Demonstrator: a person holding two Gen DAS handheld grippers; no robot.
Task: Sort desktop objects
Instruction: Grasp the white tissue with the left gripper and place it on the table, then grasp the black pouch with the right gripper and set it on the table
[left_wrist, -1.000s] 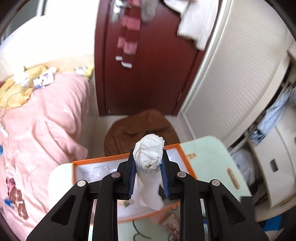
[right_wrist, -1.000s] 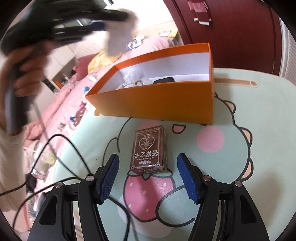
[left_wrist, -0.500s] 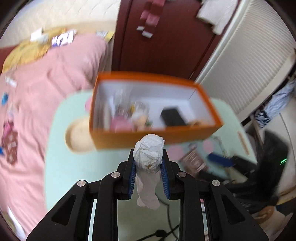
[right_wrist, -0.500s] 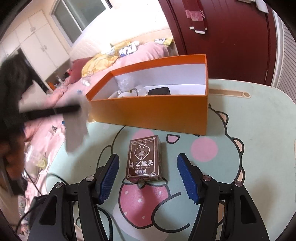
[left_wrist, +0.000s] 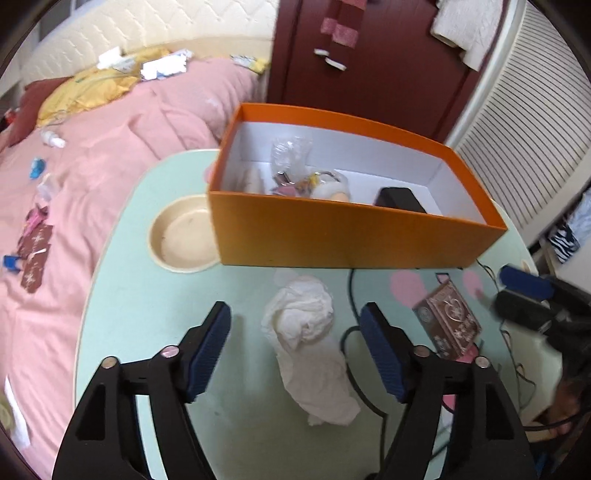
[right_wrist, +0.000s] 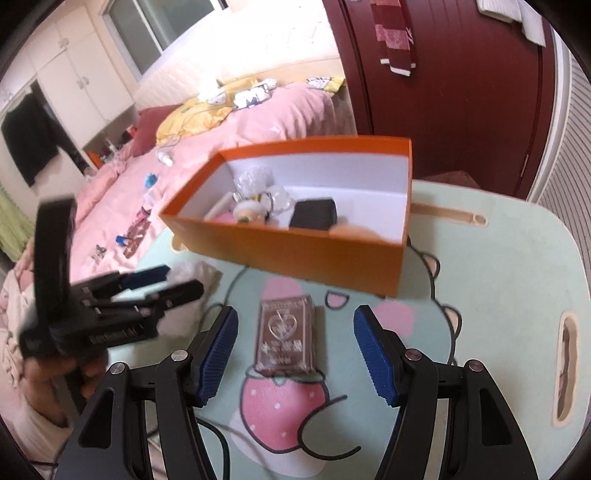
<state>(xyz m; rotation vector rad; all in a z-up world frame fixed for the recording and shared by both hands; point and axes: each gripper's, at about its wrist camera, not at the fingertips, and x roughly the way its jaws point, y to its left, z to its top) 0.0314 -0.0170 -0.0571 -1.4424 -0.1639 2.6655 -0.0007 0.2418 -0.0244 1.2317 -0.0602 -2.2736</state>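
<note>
since the earlier frames the left gripper has come down from over the box to just above the tabletop, and its jaws have just been opening: the crumpled white tissue it was clamping now lies loose on the mint-green table, between the blue pads but w/ a gap on each side, so it's released. right gripper rose a little; card box sits lower btwn its fingers than before.

left wrist view, l to r: pink bed w/ scattered bits, then a round beige cup recess in the table, touching the near-left corner of the orange box. box holds a clear plastic bag, small trinkets and a black item towards its right. tissue lies just in front of the box, a black cable running beside it. further right a brown card box lies flat on the table, and the right gripper's blue pad shows at the edge.

right wrist view, l to r: a hand holds the left gripper, blurred, over the tissue. right gripper hangs w/ jaws apart, grasping nothing; the card box lies flat on the table btwn its pads, clear of both. orange box stands just behind it. beige slot in the table at far right.
</note>
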